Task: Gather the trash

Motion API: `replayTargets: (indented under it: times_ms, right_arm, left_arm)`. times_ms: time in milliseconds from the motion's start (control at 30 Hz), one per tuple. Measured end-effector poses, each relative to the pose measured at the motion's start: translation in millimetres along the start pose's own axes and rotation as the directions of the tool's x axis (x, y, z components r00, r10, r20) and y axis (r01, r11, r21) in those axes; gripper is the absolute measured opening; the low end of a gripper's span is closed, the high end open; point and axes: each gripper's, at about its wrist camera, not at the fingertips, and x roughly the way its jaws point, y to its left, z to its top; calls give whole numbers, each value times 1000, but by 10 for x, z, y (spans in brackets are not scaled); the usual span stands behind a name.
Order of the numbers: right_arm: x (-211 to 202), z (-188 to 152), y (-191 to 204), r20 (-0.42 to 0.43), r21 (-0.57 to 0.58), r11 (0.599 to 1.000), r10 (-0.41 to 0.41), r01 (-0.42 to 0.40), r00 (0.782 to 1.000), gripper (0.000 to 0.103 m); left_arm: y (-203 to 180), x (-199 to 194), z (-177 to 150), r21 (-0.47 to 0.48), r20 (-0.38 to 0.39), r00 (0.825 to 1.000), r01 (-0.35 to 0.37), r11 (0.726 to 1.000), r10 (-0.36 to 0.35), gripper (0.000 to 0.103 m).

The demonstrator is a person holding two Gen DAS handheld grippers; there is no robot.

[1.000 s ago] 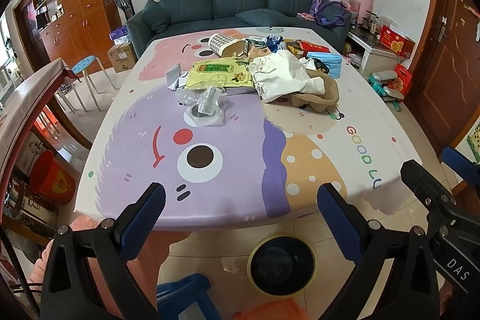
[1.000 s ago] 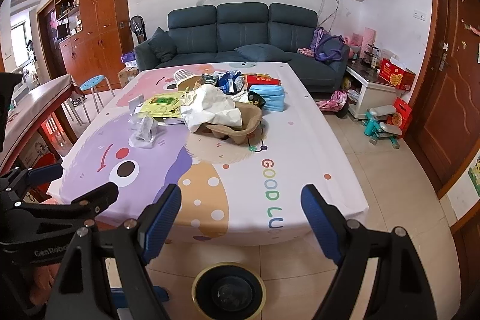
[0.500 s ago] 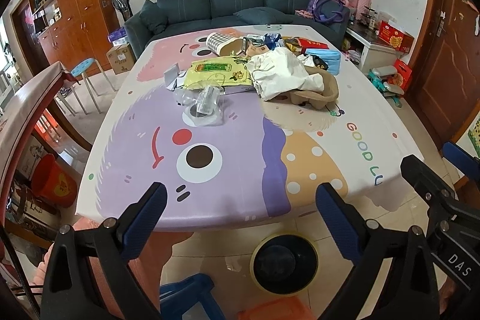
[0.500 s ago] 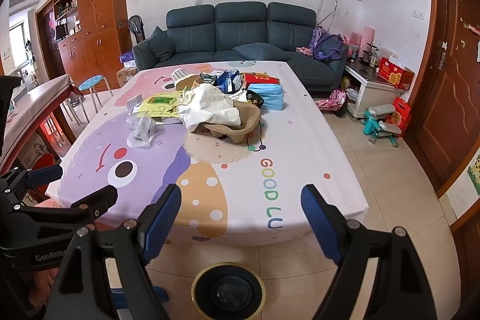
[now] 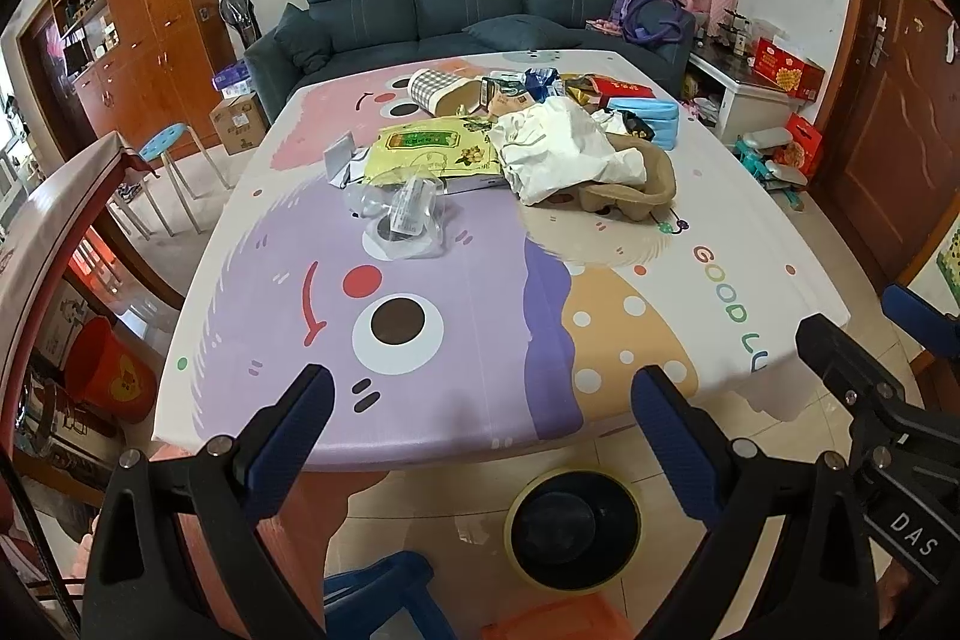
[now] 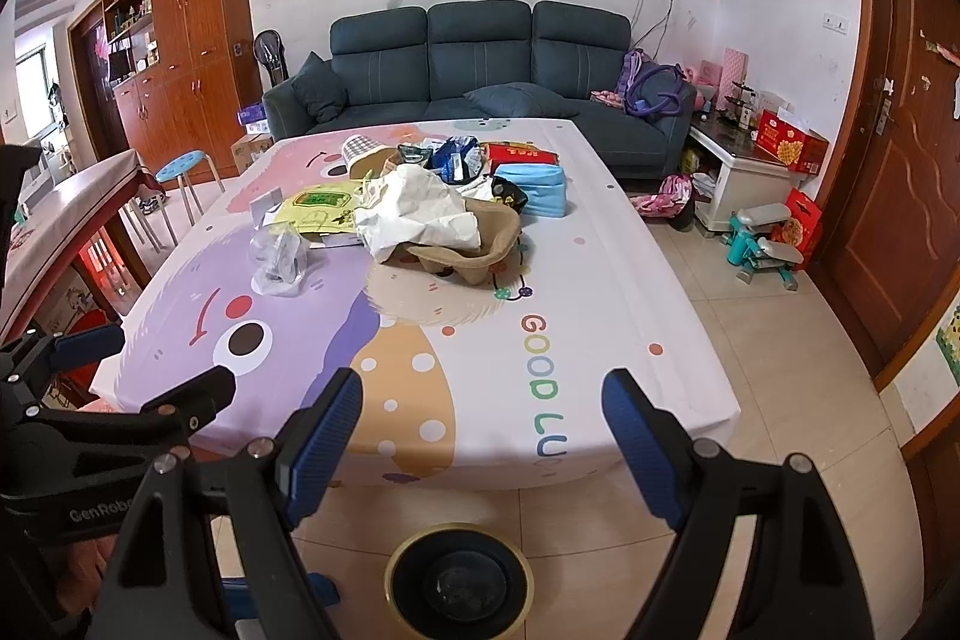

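Both the left gripper and the right gripper hang with fingers spread wide, gripping nothing, at the near edge of the table. The trash sits toward the table's far half — a clear plastic wrapper nearest, a yellow packet behind it, crumpled white paper over a cardboard cup tray. A bin stands on the floor below the table's near edge.

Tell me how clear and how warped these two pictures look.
Left wrist view: sharp, evenly lit, but the fisheye bows the table edge and door, with dark corners. Right wrist view: also sharp, the cabinet leans inward, and the floor shows only soft glare.
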Motion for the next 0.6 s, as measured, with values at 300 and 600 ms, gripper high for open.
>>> replayTargets:
  times_ms: [300,600]
  right_arm:
    - [10,-4,-2,-1,4,1000,1,-1,1000,83]
    - [4,-3,-6,3,1,1000,3,-3,1000,83]
  left_arm:
    - [-1,-7,13,10,0,1000,5,1000,-5,98]
    - [-7,-9,19,6,-2,1000,7,1000,-7,98]
